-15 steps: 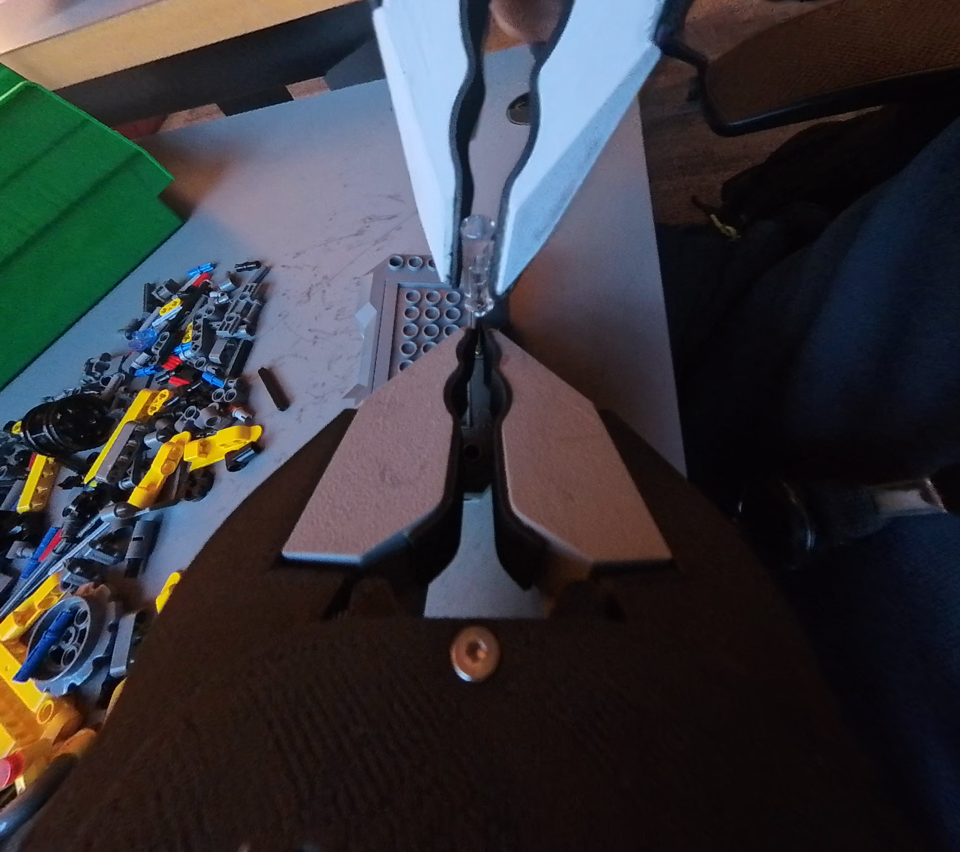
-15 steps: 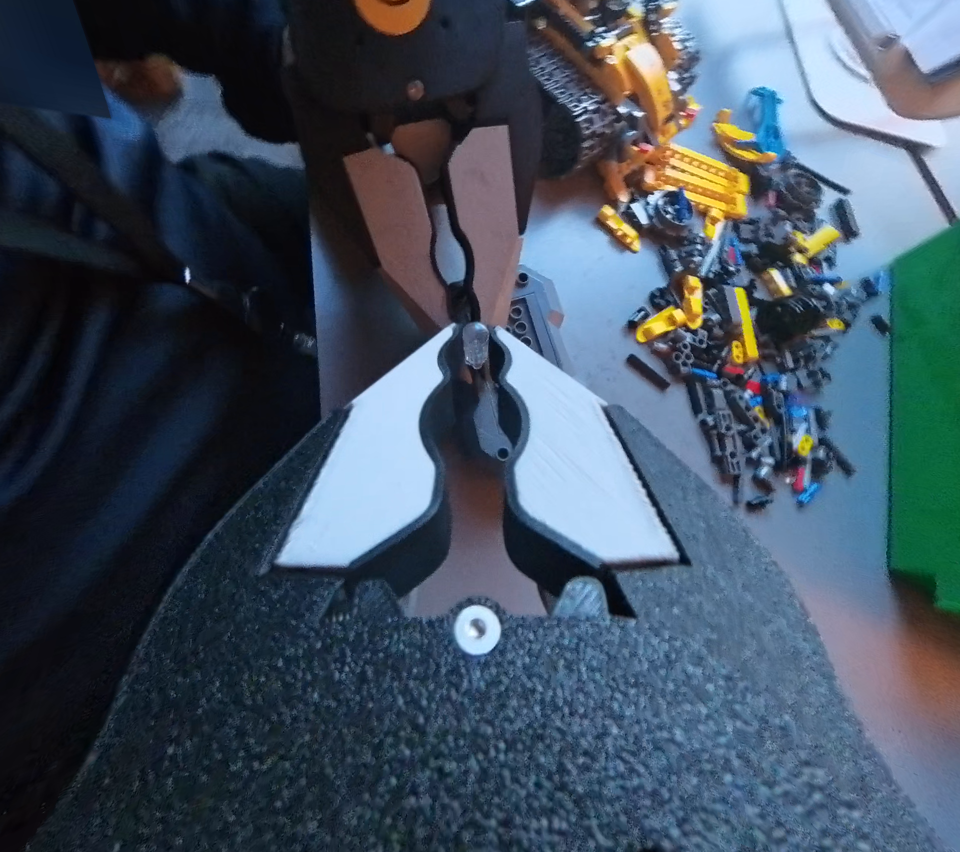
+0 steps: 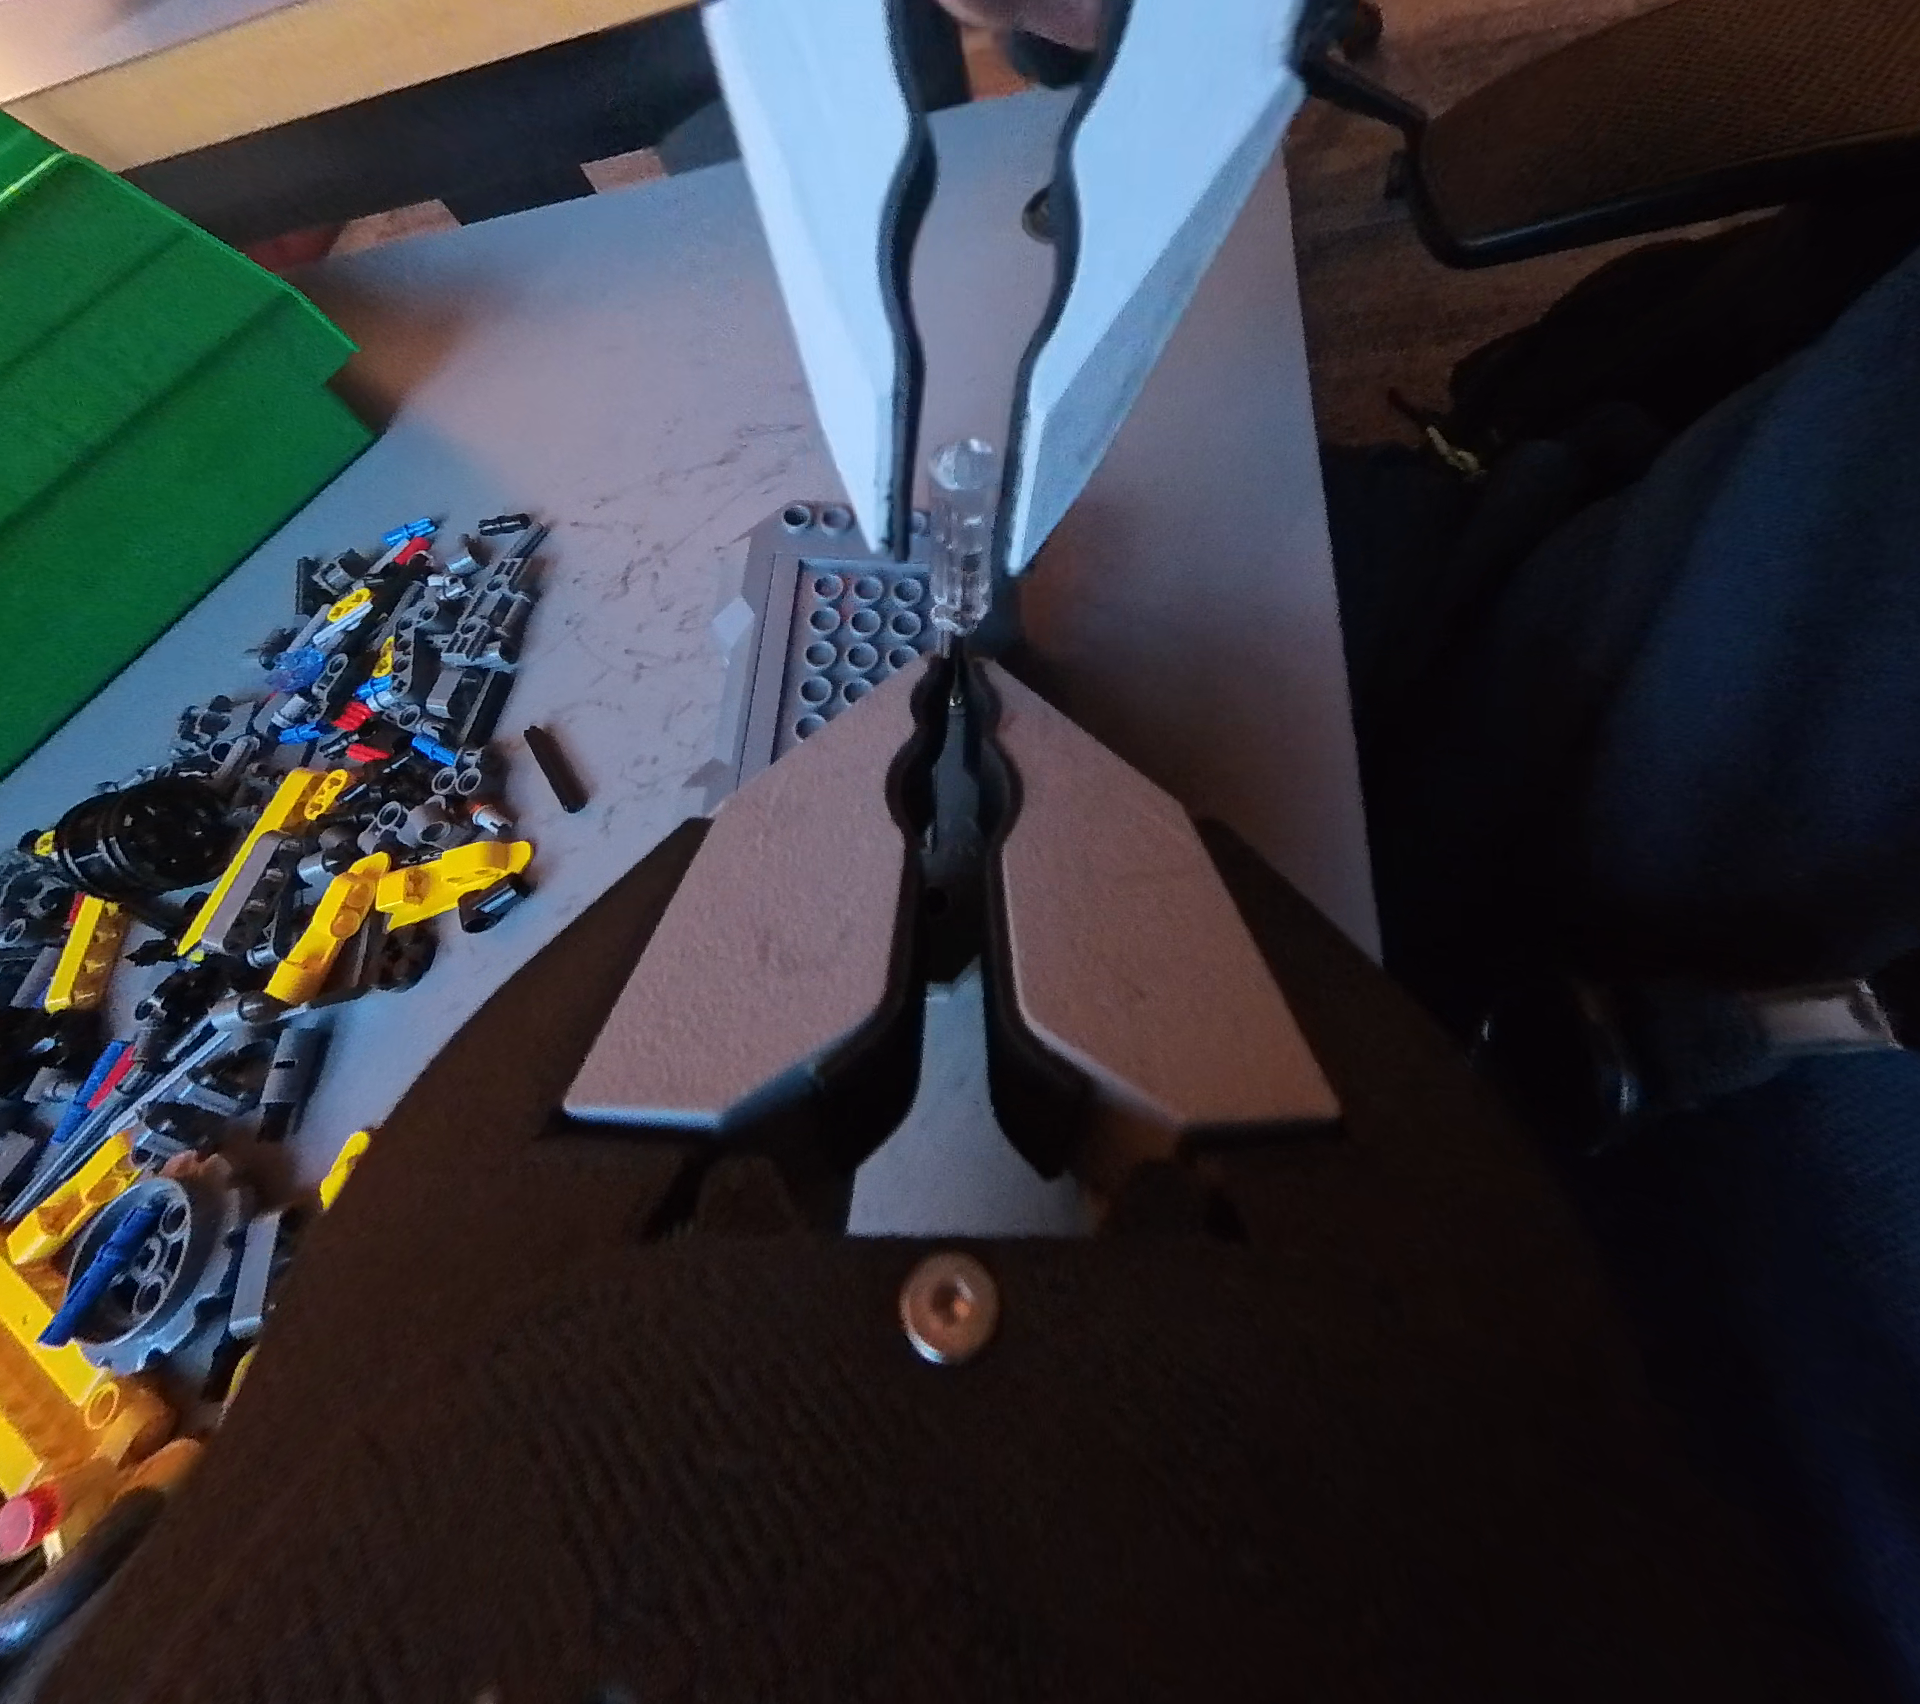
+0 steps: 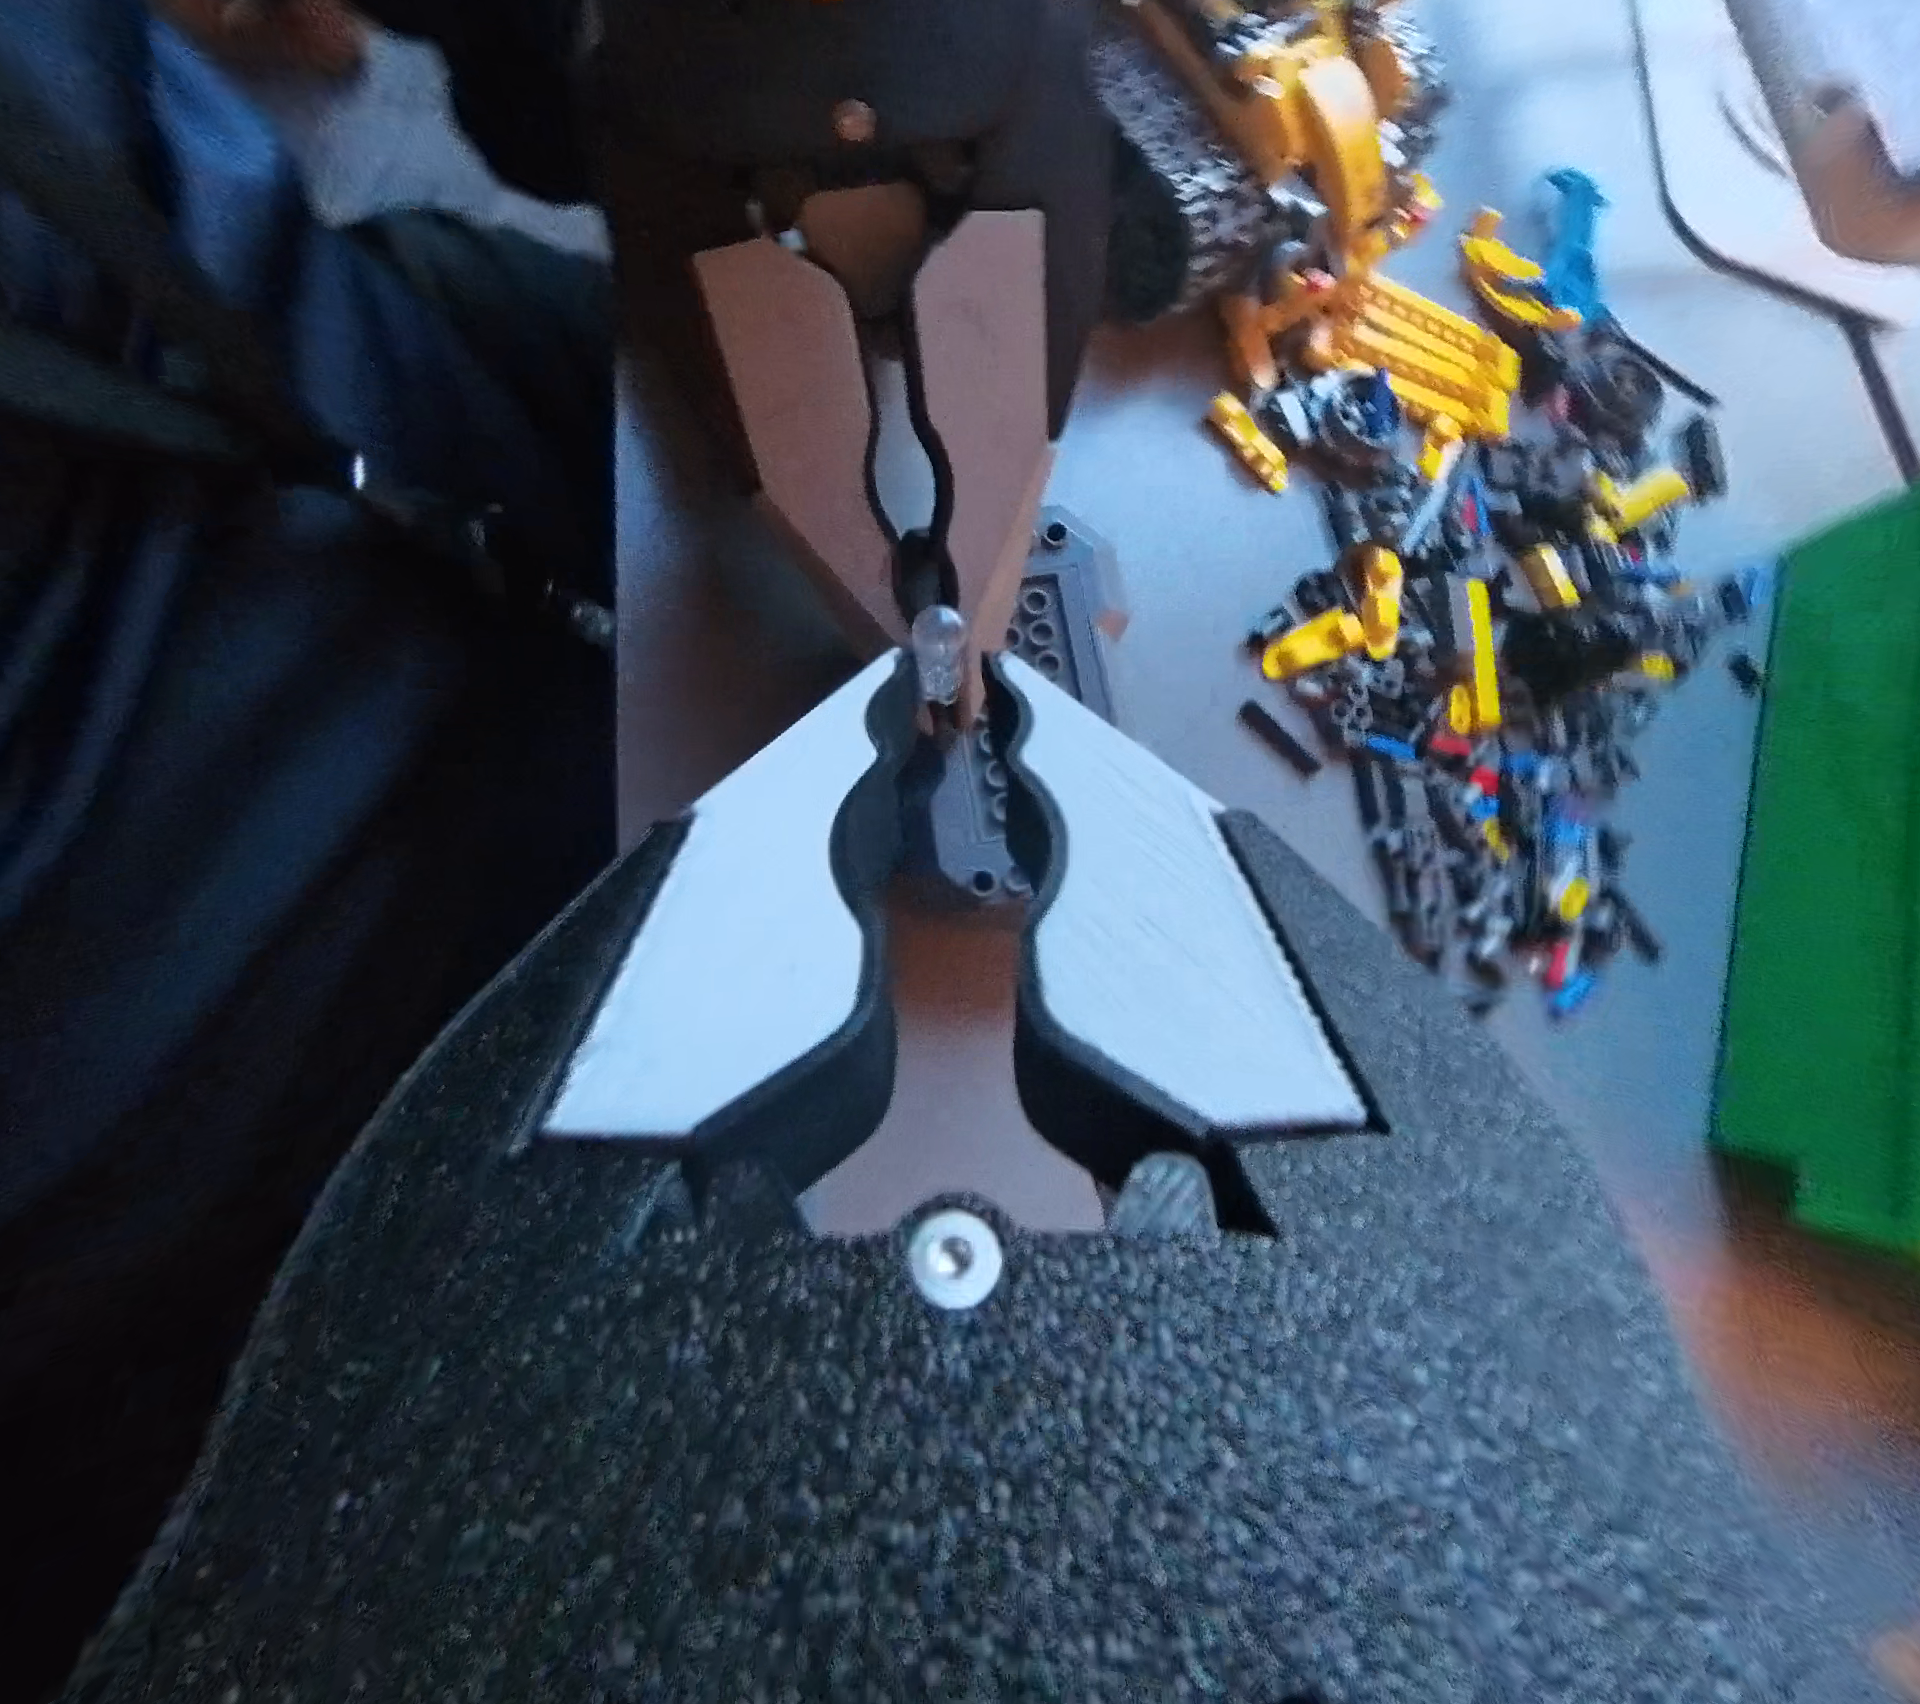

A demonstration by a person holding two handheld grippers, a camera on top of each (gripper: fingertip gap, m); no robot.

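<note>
Grips a clear peg (image 3: 961, 532) by its lower end in the shut left gripper (image 3: 951, 667), above a grey plate (image 3: 831, 646). Brackets it with the right gripper (image 4: 945, 683), fingers narrowly apart; cannot tell whether pinching.

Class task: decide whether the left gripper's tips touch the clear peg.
Touching. In the left wrist view the left gripper tips close on the lower end of the clear peg, with no gap showing.

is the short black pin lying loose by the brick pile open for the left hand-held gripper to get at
Probably not yet: the left hand-held gripper looks shut on a dark part, though the black pin lies uncovered nearby.
</note>
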